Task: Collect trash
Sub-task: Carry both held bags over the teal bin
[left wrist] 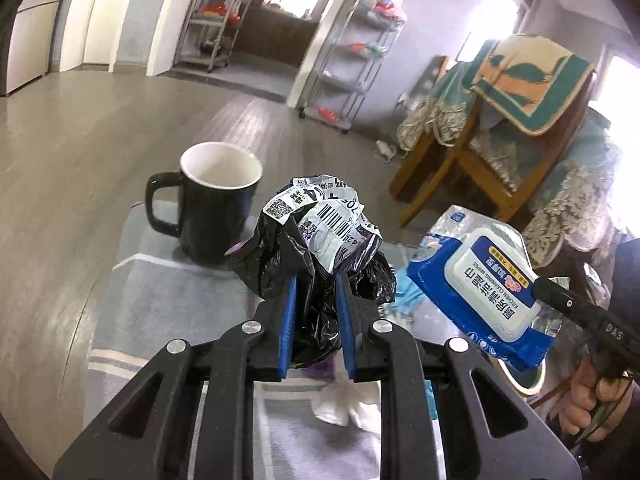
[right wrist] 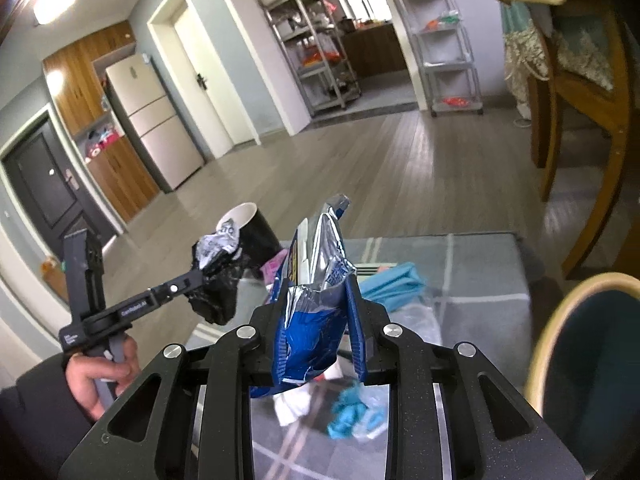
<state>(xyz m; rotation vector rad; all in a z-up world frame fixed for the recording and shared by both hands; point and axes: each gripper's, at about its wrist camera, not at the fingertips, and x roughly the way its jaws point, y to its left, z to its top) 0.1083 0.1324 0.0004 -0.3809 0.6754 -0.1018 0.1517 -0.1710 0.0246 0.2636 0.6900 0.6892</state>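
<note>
Both grippers' fingers [left wrist: 289, 312] clamp trash: bag [left wrist: 320, 236], wipes [right wrist: 308, 308].

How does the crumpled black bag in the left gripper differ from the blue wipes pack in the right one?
The black bag is balled up and carries a white barcode label; the wipes pack is flat, blue, with a white lid. Both are clamped, by the left gripper and right gripper.

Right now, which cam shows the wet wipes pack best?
Left wrist view: the wipes pack faces the lens, white flip lid and label readable, held off the table by the right claw. Right wrist view shows the pack only edge-on and crumpled between its own blue pads.
</note>
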